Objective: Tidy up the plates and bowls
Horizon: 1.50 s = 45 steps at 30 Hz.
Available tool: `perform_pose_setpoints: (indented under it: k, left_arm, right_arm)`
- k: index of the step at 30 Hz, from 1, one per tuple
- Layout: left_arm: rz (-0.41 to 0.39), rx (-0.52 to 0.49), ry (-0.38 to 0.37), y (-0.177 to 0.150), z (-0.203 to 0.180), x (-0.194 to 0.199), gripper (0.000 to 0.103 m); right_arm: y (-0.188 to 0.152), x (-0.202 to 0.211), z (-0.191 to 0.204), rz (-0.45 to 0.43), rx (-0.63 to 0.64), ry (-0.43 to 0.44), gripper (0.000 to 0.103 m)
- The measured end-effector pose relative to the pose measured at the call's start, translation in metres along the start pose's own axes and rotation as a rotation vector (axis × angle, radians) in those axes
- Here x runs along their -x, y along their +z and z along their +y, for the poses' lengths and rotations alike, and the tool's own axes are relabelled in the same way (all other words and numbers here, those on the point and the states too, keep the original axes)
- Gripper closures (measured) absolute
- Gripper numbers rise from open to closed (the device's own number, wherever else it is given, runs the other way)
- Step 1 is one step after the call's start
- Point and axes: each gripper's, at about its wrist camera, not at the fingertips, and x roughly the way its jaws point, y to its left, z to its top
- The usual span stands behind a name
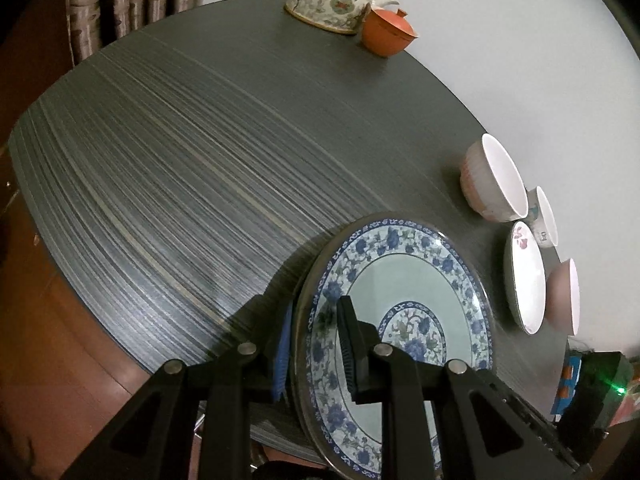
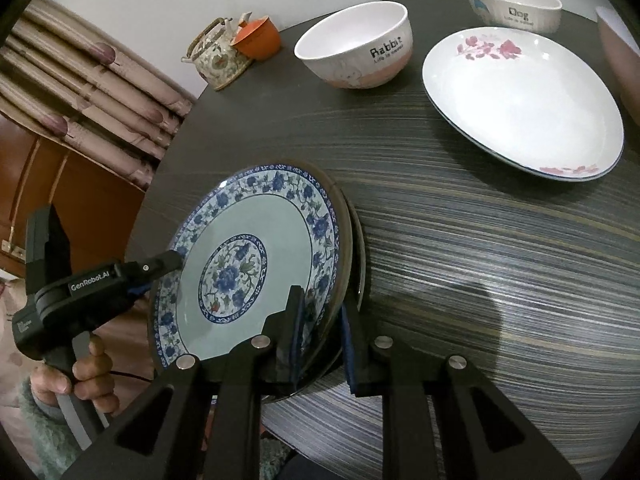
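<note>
- Left tool [image 2: 166,268] is clamped on the rim of the blue-and-white floral plate [image 2: 256,256], on its left edge as the right camera sees it. You can see the person's hand [image 2: 86,372] gripping its handle.
- The plate is tipped up on edge over the near edge of the dark striped counter [image 2: 500,240]. I can't tell if its bottom rim is touching the counter or just above it.
- Right tool [image 2: 320,332] pinches the same plate's rim nearer the bottom, jaws almost fully closed with the rim between the pads.
- Handling guess: glazed ceramic, so stiff, a bit heavy, slick and breakable. Two rim grips set apart seem the sane hold; a one-sided pinch would probably let it swing or slip.
- Further right: a "Rabbit" bowl [image 2: 356,50], a white plate with pink flowers [image 2: 524,100], a "Dog" bowl [image 2: 514,4], all well apart from the held plate.
- Hard to read: there's a second dark rim behind the blue plate, maybe another plate, can't say. A pinkish bowl [image 2: 618,52] is cut off at the far right.
</note>
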Motion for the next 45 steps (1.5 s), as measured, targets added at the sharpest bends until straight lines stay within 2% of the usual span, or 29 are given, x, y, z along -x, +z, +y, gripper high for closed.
perform_pose_setpoints:
  k: [6,17,23,35,40,45]
  left_arm:
    - [-0.009,-0.029,0.044,-0.003,-0.004,-0.001,0.082]
    - [-0.036,-0.109,0.114,-0.013,-0.019,-0.008,0.078]
    - [-0.044,-0.108,0.093,-0.015,-0.022,-0.01,0.077]
    - [-0.054,-0.152,0.152,-0.018,-0.031,-0.013,0.075]
    - [-0.092,-0.181,0.174,-0.02,-0.036,-0.012,0.074]
    - [-0.085,-0.166,0.162,-0.018,-0.034,-0.01,0.072]
  right_arm:
    - [0.0,-0.002,0.013,0.011,0.035,-0.055,0.081]
    - [-0.004,-0.013,0.043,0.043,0.159,-0.188,0.057]
    - [-0.004,-0.018,0.05,0.063,0.2,-0.24,0.053]
    - [-0.004,-0.024,0.061,0.089,0.244,-0.304,0.049]
    - [-0.005,-0.028,0.066,0.099,0.277,-0.346,0.049]
    - [-0.007,-0.031,0.066,0.095,0.293,-0.359,0.043]
